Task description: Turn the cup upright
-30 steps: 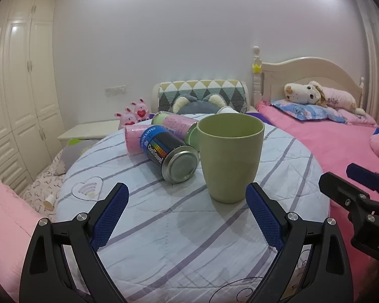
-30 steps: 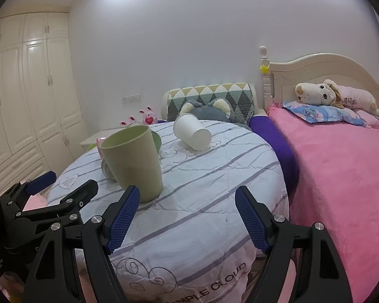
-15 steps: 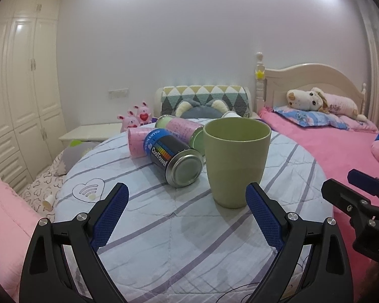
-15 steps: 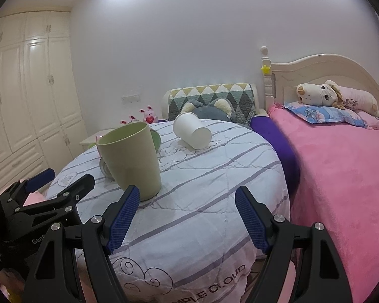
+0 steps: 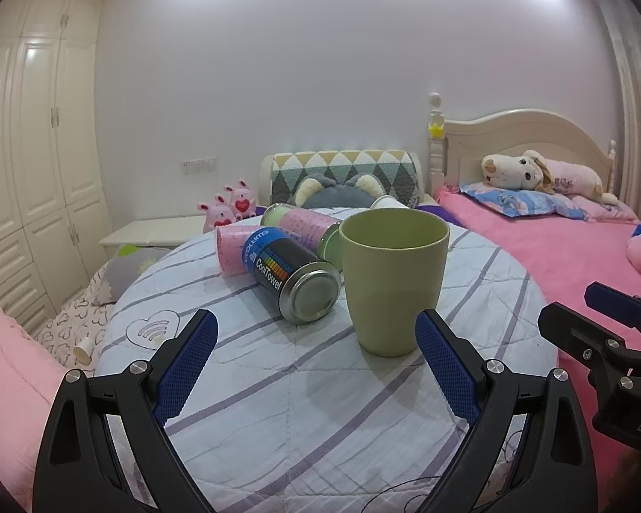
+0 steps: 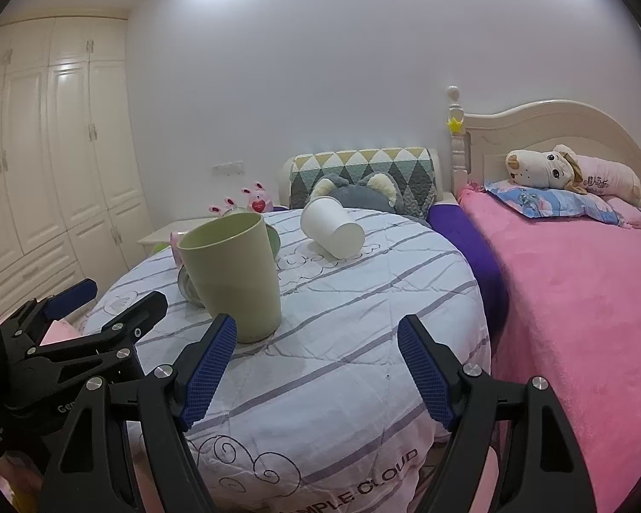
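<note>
A light green cup (image 5: 391, 282) stands upright, mouth up, on the round table with a striped cloth (image 5: 277, 406). It also shows in the right wrist view (image 6: 233, 273). My left gripper (image 5: 316, 342) is open and empty, a little short of the cup. My right gripper (image 6: 316, 350) is open and empty, to the right of the cup. A white paper cup (image 6: 331, 231) lies on its side at the far part of the table.
A dark blue CoolTowel can (image 5: 292, 280), a pink roll (image 5: 230, 252) and a pink-green can (image 5: 303, 224) lie left of the green cup. A pink bed (image 6: 577, 282) with a plush toy (image 6: 572, 171) stands to the right. White wardrobes (image 5: 34, 162) line the left wall.
Both grippers have drawn back and risen slightly from the green cup, which stays upright in place. Both stay open.
</note>
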Demonstrator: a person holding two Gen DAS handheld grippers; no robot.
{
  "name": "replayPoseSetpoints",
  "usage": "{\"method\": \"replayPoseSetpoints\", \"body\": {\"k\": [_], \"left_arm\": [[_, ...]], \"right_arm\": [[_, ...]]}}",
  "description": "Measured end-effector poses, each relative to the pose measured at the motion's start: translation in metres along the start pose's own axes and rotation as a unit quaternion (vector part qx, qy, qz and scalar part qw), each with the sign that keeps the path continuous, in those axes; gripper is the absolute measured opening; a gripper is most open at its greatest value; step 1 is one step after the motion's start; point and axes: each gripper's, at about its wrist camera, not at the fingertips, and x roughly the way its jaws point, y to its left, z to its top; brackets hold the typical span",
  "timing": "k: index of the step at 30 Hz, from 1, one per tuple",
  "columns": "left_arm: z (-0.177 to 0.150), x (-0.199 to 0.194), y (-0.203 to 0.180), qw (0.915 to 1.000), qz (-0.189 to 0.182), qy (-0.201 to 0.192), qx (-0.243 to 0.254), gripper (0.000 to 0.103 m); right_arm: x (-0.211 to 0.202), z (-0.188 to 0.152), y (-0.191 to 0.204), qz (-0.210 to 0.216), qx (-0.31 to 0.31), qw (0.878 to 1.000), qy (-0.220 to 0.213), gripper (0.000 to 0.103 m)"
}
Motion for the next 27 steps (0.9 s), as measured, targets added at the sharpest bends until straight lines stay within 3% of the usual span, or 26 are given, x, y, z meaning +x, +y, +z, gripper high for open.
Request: {"method": "replayPoseSetpoints", "body": {"k": [27], "left_arm": [[0.0009,-0.0005,0.0004,1.0,-0.008,0.003,-0.004,0.095]], "right_arm": [[-0.0006,0.0001,-0.0003,0.002,-0.003,1.0,0.007,0.079]]}}
